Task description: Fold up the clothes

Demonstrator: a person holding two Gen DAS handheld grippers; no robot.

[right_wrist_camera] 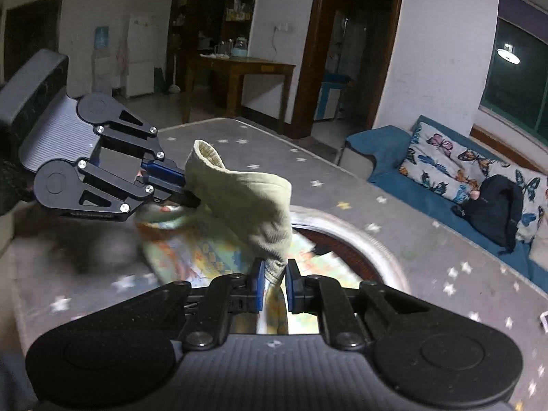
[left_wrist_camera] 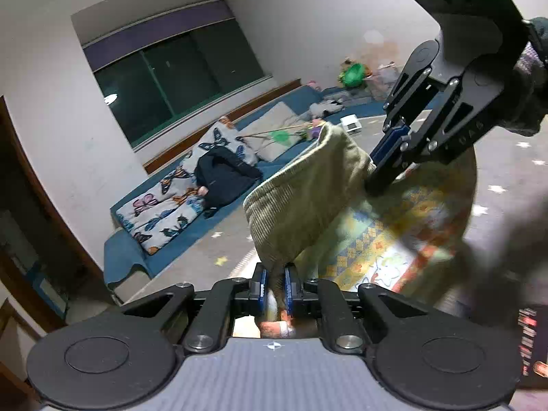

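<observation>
From the left wrist we see our left gripper point(left_wrist_camera: 275, 282) clamped on the garment point(left_wrist_camera: 298, 202), which is lifted above the mat point(left_wrist_camera: 205, 250). From the right wrist, our right gripper point(right_wrist_camera: 275, 282) pinches its other edge.

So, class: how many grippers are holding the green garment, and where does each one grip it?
2. The left gripper pinches one corner of the green garment; the right gripper pinches the opposite corner. Both pairs of jaws are shut on the cloth.
</observation>
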